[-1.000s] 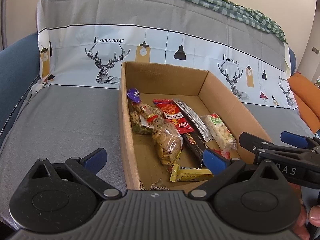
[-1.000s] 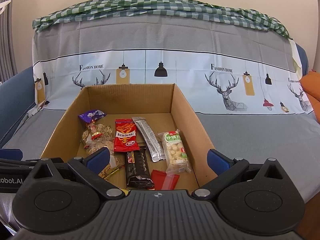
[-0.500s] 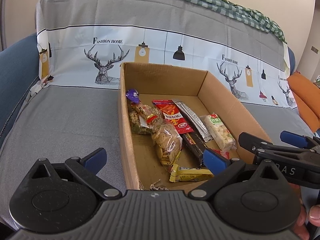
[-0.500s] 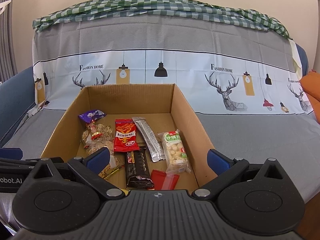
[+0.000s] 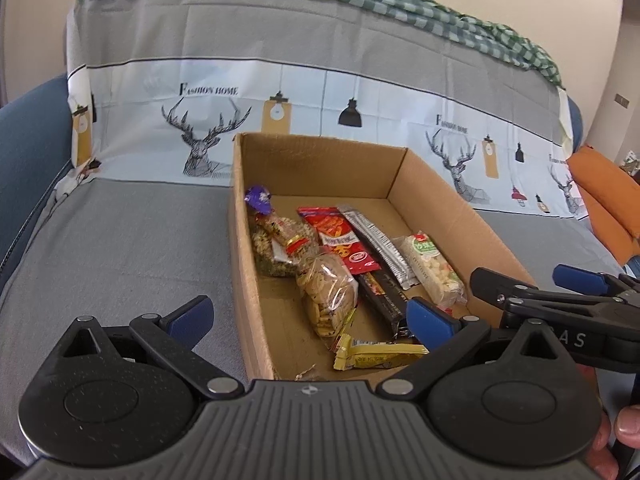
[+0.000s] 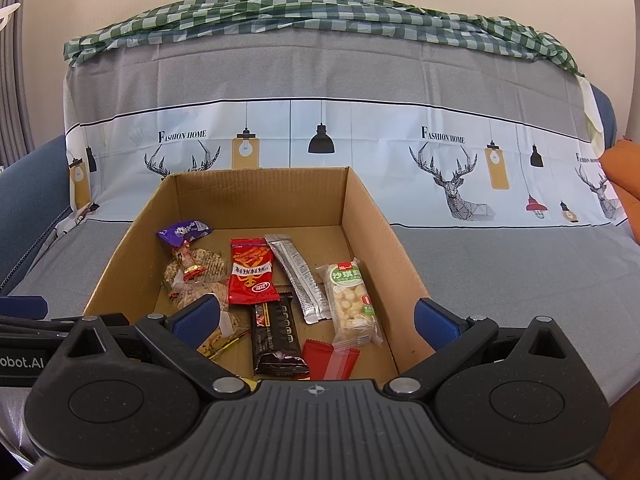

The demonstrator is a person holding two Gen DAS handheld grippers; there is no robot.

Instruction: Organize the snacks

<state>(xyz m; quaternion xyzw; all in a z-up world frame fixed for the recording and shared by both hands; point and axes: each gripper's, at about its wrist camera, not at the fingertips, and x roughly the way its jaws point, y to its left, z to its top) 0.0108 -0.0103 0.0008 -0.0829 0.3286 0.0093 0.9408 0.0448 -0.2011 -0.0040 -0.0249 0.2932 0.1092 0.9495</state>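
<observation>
My left gripper [image 5: 308,316] and right gripper [image 6: 316,318] both hung released and empty at the near rim of the cardboard box [image 6: 376,216], mid-frame. The snacks [image 6: 252,272] lay inside; whether sorting was beginning or finished, I couldn't tell

I am looking into a home living room. A sofa [image 6: 500,264] fills the view, draped in a grey cover [image 6: 320,80] printed "Fashion Home", with a checked cloth [image 6: 320,8] along its back and an orange cushion [image 5: 604,200] beside it.
</observation>
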